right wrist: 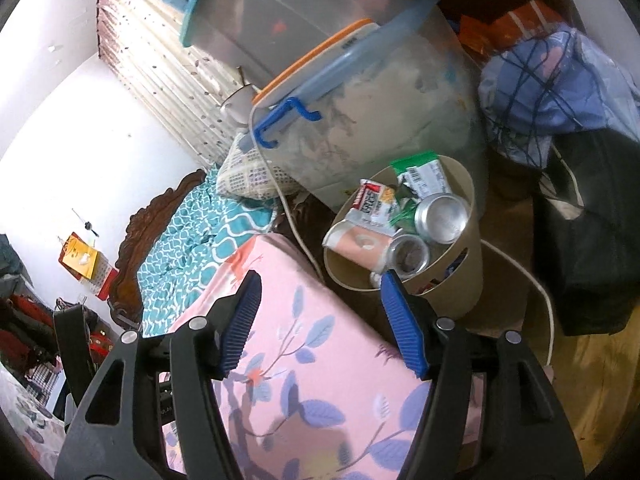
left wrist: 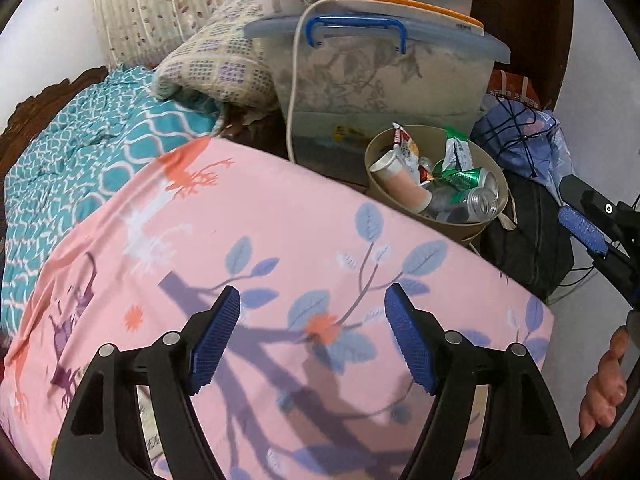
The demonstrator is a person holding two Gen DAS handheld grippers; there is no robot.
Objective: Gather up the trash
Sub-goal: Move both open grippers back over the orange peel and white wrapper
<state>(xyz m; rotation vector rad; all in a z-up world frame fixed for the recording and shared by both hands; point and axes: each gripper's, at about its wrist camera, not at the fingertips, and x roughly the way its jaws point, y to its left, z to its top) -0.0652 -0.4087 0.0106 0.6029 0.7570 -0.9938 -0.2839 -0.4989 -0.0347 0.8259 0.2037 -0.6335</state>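
Note:
A tan round bin (left wrist: 460, 232) stands beside the bed and holds trash: a green can (left wrist: 468, 178), a clear bottle (left wrist: 476, 204), a pink paper cup (left wrist: 400, 180) and wrappers (left wrist: 408, 148). It also shows in the right wrist view (right wrist: 452, 300) with a silver can (right wrist: 442, 218) and a wrapper (right wrist: 374, 198) inside. My left gripper (left wrist: 312, 336) is open and empty over the pink floral sheet (left wrist: 260, 240). My right gripper (right wrist: 320, 324) is open and empty, just in front of the bin's near rim; it also shows at the right edge of the left wrist view (left wrist: 584, 228).
A clear storage box with a blue handle (left wrist: 384, 80) stands behind the bin, with a white cord (left wrist: 294, 92) hanging down its side. A teal quilt (left wrist: 80, 152) and a checked pillow (left wrist: 216, 68) lie on the bed. A black bag (left wrist: 532, 240) and blue cloth (left wrist: 520, 136) sit right of the bin.

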